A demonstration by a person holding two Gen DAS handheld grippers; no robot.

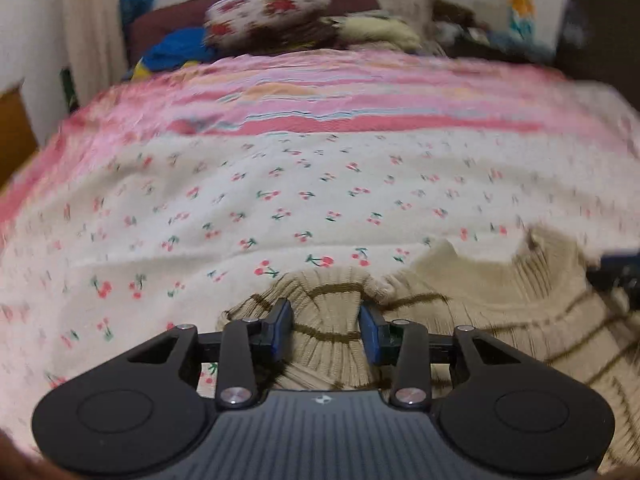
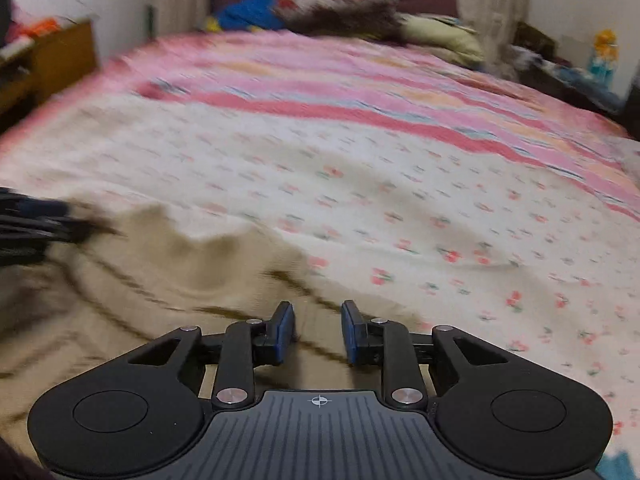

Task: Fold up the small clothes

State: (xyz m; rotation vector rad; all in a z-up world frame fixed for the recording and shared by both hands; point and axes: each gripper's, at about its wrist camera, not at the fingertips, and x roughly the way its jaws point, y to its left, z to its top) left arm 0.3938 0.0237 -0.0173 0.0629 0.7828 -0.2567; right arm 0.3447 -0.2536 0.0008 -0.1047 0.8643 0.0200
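Note:
A small cream knit sweater with thin brown stripes [image 1: 500, 320] lies on the cherry-print bedspread [image 1: 280, 200]. My left gripper [image 1: 325, 330] is open, its blue pads on either side of a bunched ribbed sleeve end of the sweater. In the right wrist view the sweater [image 2: 140, 300] spreads to the lower left, blurred. My right gripper [image 2: 316, 330] is open over the sweater's right edge, with fabric between the fingers but not pinched. The left gripper shows as a dark blur at the left edge of the right wrist view [image 2: 28, 220].
The bed has a pink striped blanket [image 1: 340, 92] further back. A floral pillow [image 1: 268, 12], blue cloth [image 1: 176, 52] and cream bedding [image 1: 380, 28] lie at the headboard. A wooden cabinet [image 2: 52, 56] stands left of the bed, a cluttered nightstand [image 1: 500, 36] to the right.

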